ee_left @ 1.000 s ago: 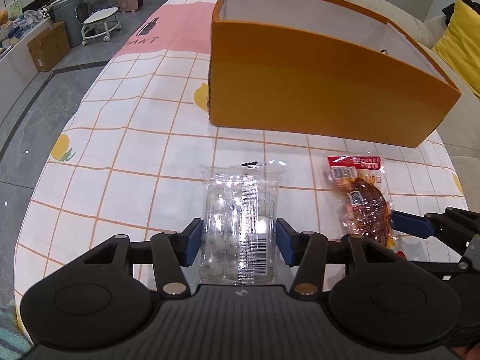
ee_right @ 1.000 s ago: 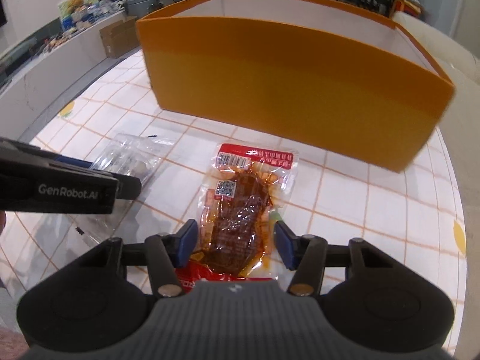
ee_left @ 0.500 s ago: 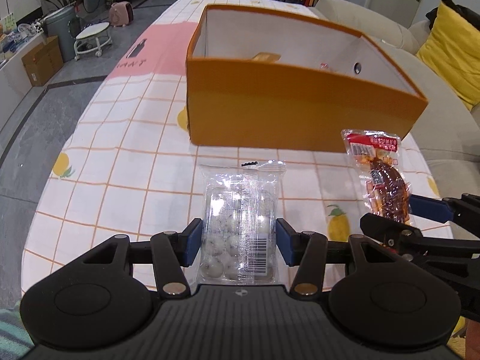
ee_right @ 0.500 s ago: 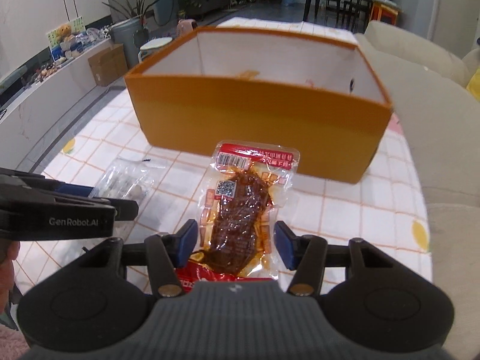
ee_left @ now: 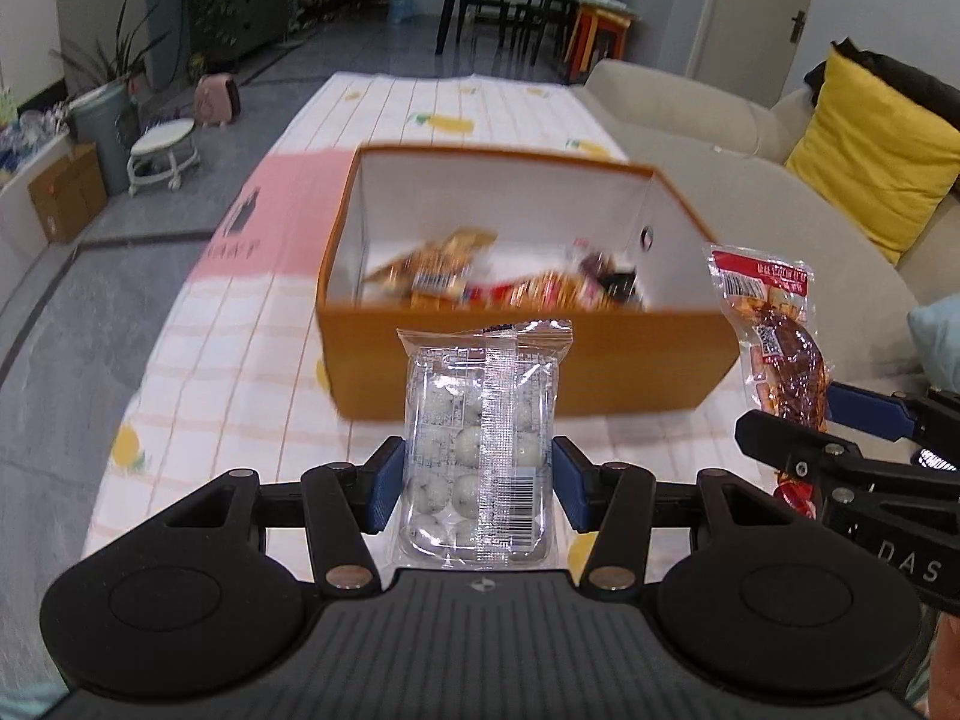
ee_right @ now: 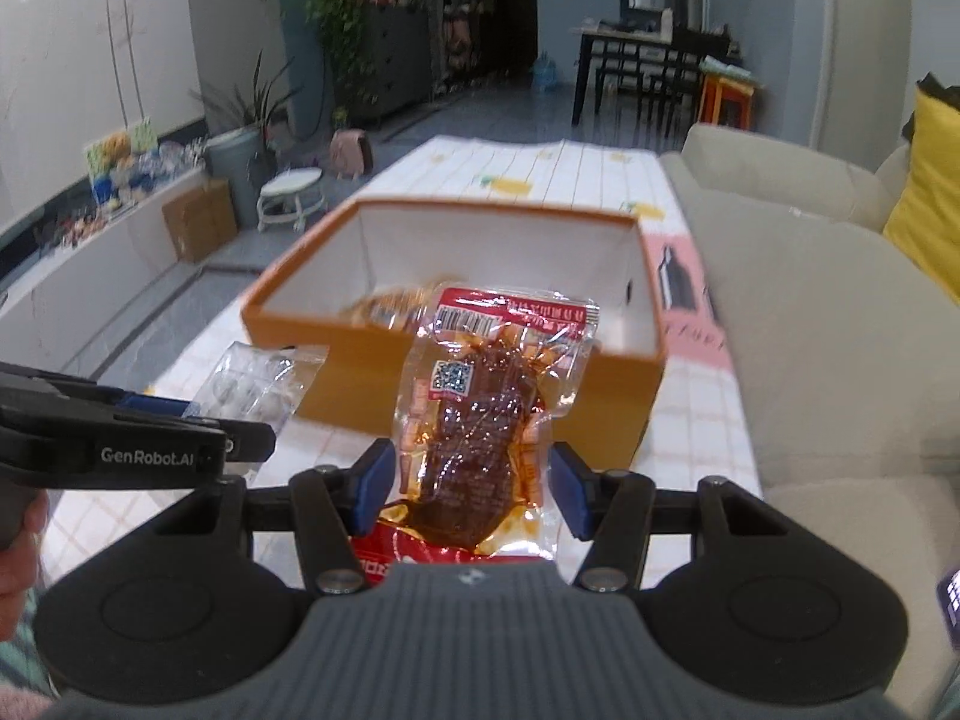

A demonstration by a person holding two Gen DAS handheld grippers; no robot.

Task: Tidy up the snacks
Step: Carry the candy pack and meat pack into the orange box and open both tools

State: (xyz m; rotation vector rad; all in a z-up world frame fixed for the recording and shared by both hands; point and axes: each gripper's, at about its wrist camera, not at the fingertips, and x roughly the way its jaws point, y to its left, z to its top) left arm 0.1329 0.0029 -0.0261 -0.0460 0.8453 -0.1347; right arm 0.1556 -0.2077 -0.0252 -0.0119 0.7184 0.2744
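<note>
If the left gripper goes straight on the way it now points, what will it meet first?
Probably the near wall of the orange box. The left gripper is shut on the clear pack of white balls, whose top edge looks aimed at that wall's rim; depth is unclear.

Open-topped orange box [ee_left: 528, 369], snacks [ee_left: 498, 285] inside

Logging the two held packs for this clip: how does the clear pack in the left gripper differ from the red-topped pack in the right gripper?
The clear pack holds small whitish balls in a tray; the red-topped pack holds one dark brown saucy piece. The clear pack is colourless with a white seam strip, while the red-topped pack has a red printed header. Both are see-through sealed packs with a barcode, each held off the table, in the left gripper and the right gripper, short of the orange box.
</note>
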